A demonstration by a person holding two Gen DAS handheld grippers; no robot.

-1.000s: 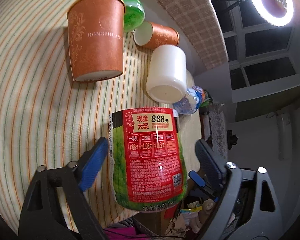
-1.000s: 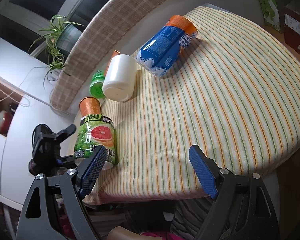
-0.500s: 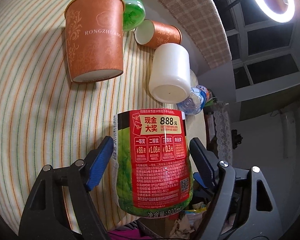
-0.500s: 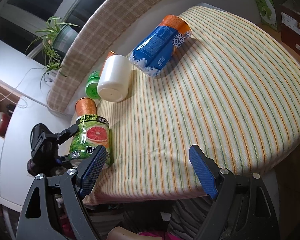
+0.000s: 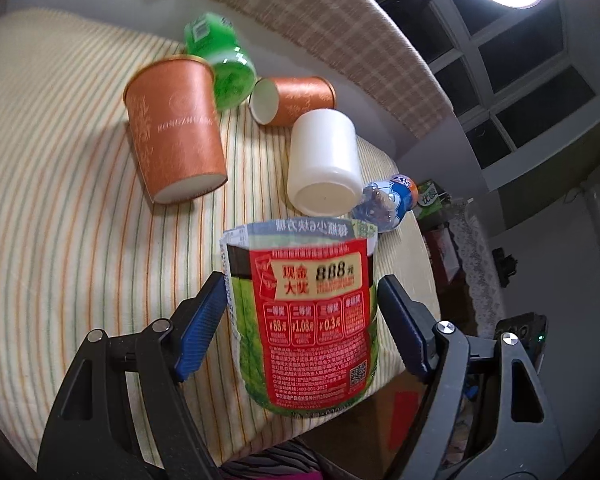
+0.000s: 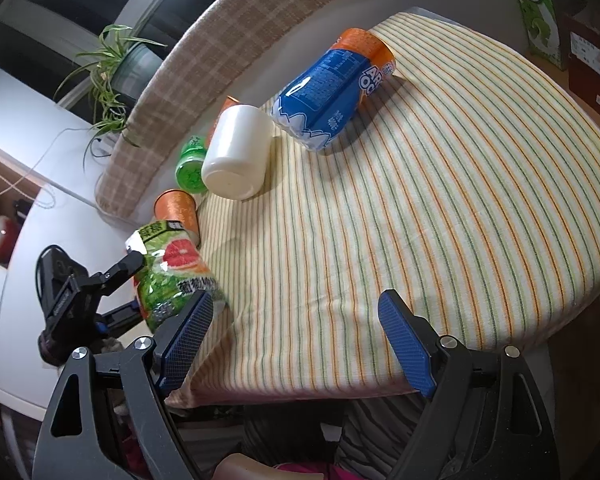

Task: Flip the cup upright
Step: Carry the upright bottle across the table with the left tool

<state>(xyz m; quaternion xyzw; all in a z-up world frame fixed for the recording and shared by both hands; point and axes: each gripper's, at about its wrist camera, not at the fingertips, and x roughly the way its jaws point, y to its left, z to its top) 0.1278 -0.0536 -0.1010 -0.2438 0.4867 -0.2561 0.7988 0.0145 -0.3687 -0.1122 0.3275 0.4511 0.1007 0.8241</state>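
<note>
**Left gripper on green-and-red cup**

While the right gripper (image 6: 294,338) hangs wide with nothing between its blue pads, the left gripper (image 5: 300,322) clamps the green-and-red labelled cut-bottle cup (image 5: 306,316), open end facing far, tilted at the near left edge of the striped tablecloth (image 6: 440,208). Farther off lie a white plastic cup (image 5: 324,164), a large orange paper cup (image 5: 176,132), a small orange paper cup (image 5: 296,100) and a green bottle (image 5: 220,66). A blue-and-orange bottle (image 6: 332,88) lies far right.

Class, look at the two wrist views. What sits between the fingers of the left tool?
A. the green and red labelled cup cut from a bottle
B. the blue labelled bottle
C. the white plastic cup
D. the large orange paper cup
A: the green and red labelled cup cut from a bottle sits between the fingers of the left tool, at the table's near edge; the white plastic cup lies beyond it.
</note>
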